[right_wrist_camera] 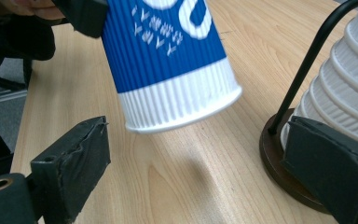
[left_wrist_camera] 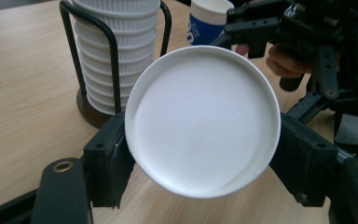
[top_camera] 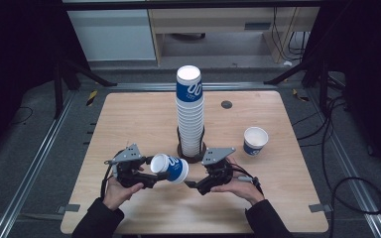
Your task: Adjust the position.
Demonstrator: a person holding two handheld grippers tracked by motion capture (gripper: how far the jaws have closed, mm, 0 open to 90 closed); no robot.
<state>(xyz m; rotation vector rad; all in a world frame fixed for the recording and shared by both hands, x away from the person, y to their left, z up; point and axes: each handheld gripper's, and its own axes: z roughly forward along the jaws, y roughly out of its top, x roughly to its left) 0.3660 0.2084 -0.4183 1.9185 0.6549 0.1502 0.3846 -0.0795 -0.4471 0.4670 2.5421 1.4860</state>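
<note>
sideways, the paper cup (top_camera: 171, 168) lies clamped in the left gripper (top_camera: 151, 171), its mouth toward the released right gripper (top_camera: 192, 184) just beside it.

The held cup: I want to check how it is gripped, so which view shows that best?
The left gripper view: the cup faces the camera end-on, both left claw pads pressing its sides. The high view shows it lying sideways in the left claw. The right gripper view shows its blue and white wall, beyond the open right claw.
</note>
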